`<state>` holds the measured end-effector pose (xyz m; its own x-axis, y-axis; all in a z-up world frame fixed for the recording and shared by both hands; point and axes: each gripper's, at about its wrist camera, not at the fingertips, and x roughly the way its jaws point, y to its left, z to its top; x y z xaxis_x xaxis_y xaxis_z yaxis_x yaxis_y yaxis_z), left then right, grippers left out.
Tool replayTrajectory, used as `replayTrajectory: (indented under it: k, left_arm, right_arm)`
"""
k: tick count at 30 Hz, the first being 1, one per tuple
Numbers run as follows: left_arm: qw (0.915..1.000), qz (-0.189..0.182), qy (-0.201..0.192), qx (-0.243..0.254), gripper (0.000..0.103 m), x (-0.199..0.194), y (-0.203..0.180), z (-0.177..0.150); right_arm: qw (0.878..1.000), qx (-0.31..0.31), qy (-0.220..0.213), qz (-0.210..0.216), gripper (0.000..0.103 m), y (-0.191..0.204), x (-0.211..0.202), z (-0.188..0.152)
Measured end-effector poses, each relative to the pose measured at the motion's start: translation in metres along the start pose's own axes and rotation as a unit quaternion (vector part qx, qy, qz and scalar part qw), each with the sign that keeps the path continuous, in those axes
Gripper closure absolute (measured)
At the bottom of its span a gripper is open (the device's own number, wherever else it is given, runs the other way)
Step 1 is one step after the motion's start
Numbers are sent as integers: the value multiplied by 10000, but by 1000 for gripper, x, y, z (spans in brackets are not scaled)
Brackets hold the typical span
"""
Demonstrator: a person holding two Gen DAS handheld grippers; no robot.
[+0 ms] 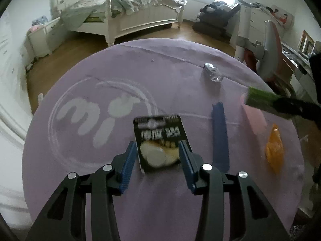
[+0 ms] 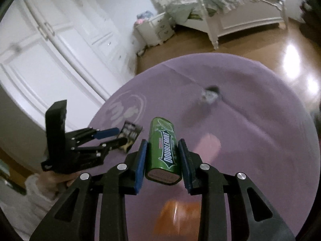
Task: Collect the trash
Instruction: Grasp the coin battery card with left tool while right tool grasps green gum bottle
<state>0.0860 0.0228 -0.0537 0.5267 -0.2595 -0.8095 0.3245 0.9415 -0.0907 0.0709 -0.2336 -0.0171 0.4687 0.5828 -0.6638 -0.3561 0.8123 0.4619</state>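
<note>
My left gripper (image 1: 156, 146) is shut on a black snack packet (image 1: 158, 136), its blue pads against both side edges, just above the round purple-covered table (image 1: 84, 180). The right wrist view shows the same grip from the side, with the packet (image 2: 131, 133) sticking out past the left gripper (image 2: 120, 135). A green Doublemint gum container (image 2: 163, 148) is held lengthwise in my right gripper (image 2: 162, 142), which is shut on it above the table (image 2: 260, 140). In the left wrist view that container (image 1: 260, 98) enters from the right.
On the cloth lie a blue bar (image 1: 220, 136), a crumpled foil ball (image 1: 211, 72), an orange wrapper (image 1: 274, 148) and a pale pink piece (image 1: 253, 112). A white bed (image 1: 140, 18) stands beyond the table, a wardrobe (image 2: 50, 50) to the left. A person's hand (image 2: 52, 180) holds the left gripper.
</note>
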Motion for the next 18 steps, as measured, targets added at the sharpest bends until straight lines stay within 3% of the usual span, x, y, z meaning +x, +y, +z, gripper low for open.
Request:
replayTrajectory:
  k: [2,3,4,5,6,9,13,14,15,18]
  left_arm:
    - [9999,103,-5,13,57,-4,-2,-6]
    - [9997,204,24,93,51,-2,-4,-5]
    - [9994,306,68,137,41,1,-7,-3]
    - [9988,462,47,169,18,2,-12,-2]
    - [9981,575,-4,214,9,3,-16,-2]
    - [9956,851,111,378,8,16,-27,4]
    - [9967,801,98,28,11,24,-19,15]
    - [9965,824,63,-114,23,24,-15,17]
    - [9957,910,12,-147,43,21,-15,18]
    - [9941,1077,46,-139,43,14,-14,14]
  right_arm:
    - [9997,203,-42,95,72,-5,-11,-18]
    - [9996,245,-45,104,72,-3,-13,-27]
    - [9994,311,-43,109,72,-4,-16,-36]
    - [9992,383,-36,130,72,-5,-19,-44]
    - [9990,421,-25,146,72,-3,-22,-54]
    - [9988,479,-19,131,72,-3,-26,-73]
    - [9985,526,-61,157,72,-3,-35,-87]
    - [9985,523,-74,132,72,-3,-36,-88]
    - [9985,525,-93,118,72,-3,-39,-89]
    - [9982,552,-166,135,72,-4,-44,-91]
